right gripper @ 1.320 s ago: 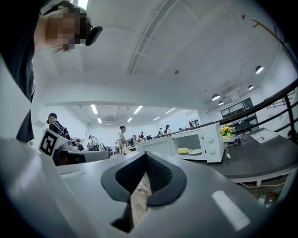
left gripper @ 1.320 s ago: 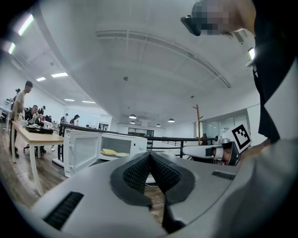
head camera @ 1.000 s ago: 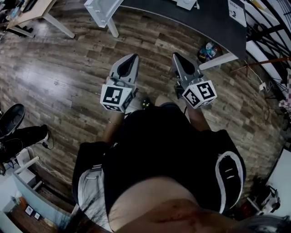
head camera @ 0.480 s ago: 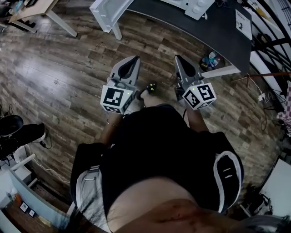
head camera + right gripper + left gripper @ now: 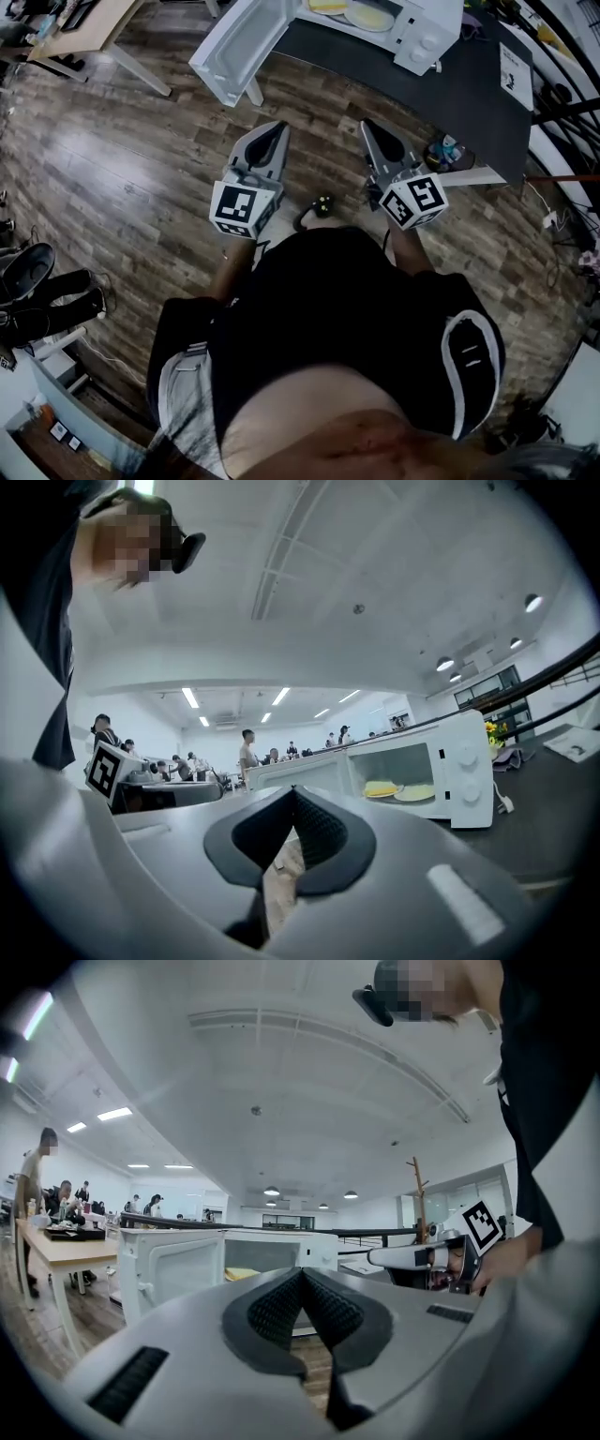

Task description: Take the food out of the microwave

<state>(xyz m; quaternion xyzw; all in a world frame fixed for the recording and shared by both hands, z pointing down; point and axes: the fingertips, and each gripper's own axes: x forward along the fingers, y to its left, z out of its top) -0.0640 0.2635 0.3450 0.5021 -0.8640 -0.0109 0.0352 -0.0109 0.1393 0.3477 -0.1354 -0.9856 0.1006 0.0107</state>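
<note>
Wooden desk (image 5: 80, 23) at far left. Microwave door (image 5: 234, 47) hung wide open over the plank floor (image 5: 122, 159). Left gripper (image 5: 276, 127) was held level, jaws pressed together, nothing in them. Right gripper (image 5: 367, 125) near it, same: jaws closed tight, empty. Both pointed at the white microwave (image 5: 427, 37) on the dark table (image 5: 469, 89), well apart from it. Yellow food (image 5: 380, 787) and a pale plate (image 5: 415, 793) sat side by side inside the microwave, untouched.
</note>
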